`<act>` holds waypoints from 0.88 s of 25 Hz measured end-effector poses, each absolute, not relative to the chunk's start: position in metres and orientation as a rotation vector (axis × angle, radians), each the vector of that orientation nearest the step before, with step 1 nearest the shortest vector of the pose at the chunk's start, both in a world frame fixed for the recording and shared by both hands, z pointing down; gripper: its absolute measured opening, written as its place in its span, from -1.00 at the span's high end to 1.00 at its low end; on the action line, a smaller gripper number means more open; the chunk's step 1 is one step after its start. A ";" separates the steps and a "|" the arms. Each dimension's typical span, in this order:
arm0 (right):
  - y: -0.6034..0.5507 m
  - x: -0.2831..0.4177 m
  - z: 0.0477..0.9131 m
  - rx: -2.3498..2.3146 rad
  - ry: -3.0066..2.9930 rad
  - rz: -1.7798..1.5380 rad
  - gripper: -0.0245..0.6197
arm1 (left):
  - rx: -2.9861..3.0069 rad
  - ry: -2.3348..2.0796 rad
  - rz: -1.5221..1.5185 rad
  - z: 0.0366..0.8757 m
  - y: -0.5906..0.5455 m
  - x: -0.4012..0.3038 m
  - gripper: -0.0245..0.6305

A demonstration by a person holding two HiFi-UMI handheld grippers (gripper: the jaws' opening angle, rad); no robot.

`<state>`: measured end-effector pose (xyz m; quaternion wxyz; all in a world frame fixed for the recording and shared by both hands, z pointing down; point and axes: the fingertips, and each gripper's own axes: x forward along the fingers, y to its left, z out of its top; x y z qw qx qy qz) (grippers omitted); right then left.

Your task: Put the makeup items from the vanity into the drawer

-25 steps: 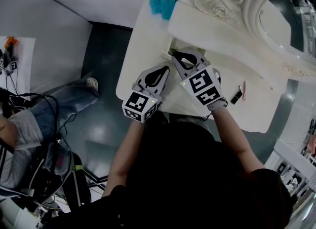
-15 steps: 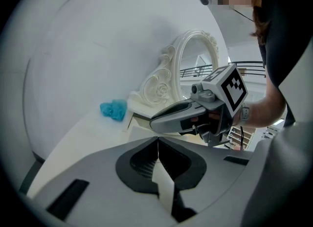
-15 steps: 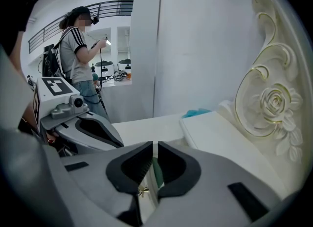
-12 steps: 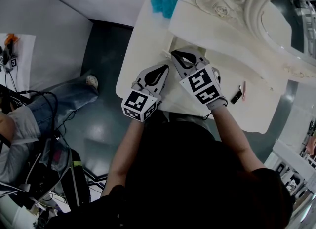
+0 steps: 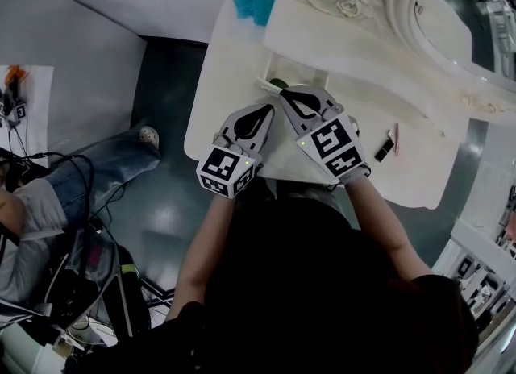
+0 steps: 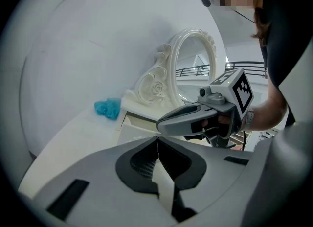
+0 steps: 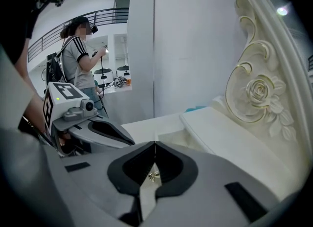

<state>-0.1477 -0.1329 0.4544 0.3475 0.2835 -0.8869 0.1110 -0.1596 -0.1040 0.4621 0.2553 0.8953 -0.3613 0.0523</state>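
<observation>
— How does the right gripper [image 7: 155, 144] stand?
— Clenched. Its jaws have just been closing, and the tips now meet with nothing pinched between them. A tiny gold bit [image 7: 153, 175] shows in the opening behind the tips; I cannot tell what it is.
— And the left gripper [image 6: 158, 138]?
— Tips together too, and empty. It sits just beside the right one, above the near left corner of the vanity [image 5: 234, 58].
— Where is the drawer?
— The drawer [image 5: 300, 72] stands pulled out below the raised back shelf, toward the vanity's left end. The right gripper's tips are at its front.
— The makeup?
— A black item [image 5: 384, 149] and a thin pink one [image 5: 394, 136] lie touching on the vanity top toward its right end. They are near the right wrist and outside the drawer.
— Anything further out?
— A teal lump [image 5: 256, 3] at the far left corner, and the mirror [image 5: 476, 18] along the back edge.
</observation>
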 end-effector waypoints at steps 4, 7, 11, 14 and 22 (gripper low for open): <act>-0.119 -0.138 0.456 0.751 -2.302 0.326 0.86 | 2.443 -0.952 0.150 0.462 -0.098 -0.152 0.89; -0.112 -0.130 0.457 0.770 -2.296 0.342 0.86 | 2.450 -0.923 0.154 0.463 -0.096 -0.145 0.89; -0.103 -0.118 0.456 0.810 -2.295 0.361 0.86 | 2.470 -0.883 0.161 0.462 -0.094 -0.134 0.89; -0.094 -0.110 0.455 0.846 -2.300 0.390 0.86 | 2.493 -0.848 0.165 0.460 -0.092 -0.125 0.89; -0.077 -0.091 0.453 0.957 -2.303 0.463 0.86 | 2.543 -0.740 0.196 0.458 -0.084 -0.102 0.89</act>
